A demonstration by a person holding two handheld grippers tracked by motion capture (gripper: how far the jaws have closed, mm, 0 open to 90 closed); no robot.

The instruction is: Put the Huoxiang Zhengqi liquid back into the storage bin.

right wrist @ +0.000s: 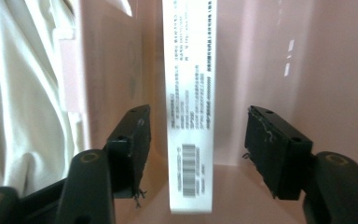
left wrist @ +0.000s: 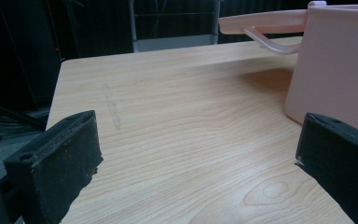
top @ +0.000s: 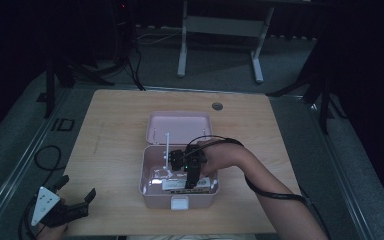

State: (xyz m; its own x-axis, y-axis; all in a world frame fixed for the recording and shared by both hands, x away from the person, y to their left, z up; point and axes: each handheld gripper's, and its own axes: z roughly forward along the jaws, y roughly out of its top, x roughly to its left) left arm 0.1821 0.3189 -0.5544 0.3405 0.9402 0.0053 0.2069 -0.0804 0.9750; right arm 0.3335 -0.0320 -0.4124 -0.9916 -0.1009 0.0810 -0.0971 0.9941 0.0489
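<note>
White carton [right wrist: 191, 107] between parted right gripper [right wrist: 198, 140]

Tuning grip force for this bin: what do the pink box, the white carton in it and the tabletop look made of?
Pink box: likely moulded plastic, smooth, slightly glossy walls, rounded corners.
White carton: probably printed cardboard, matte, flat faces with small print and a barcode.
Tabletop: wood or wood-look laminate, pale grain lines and a knot pattern; which one can't be told.
</note>
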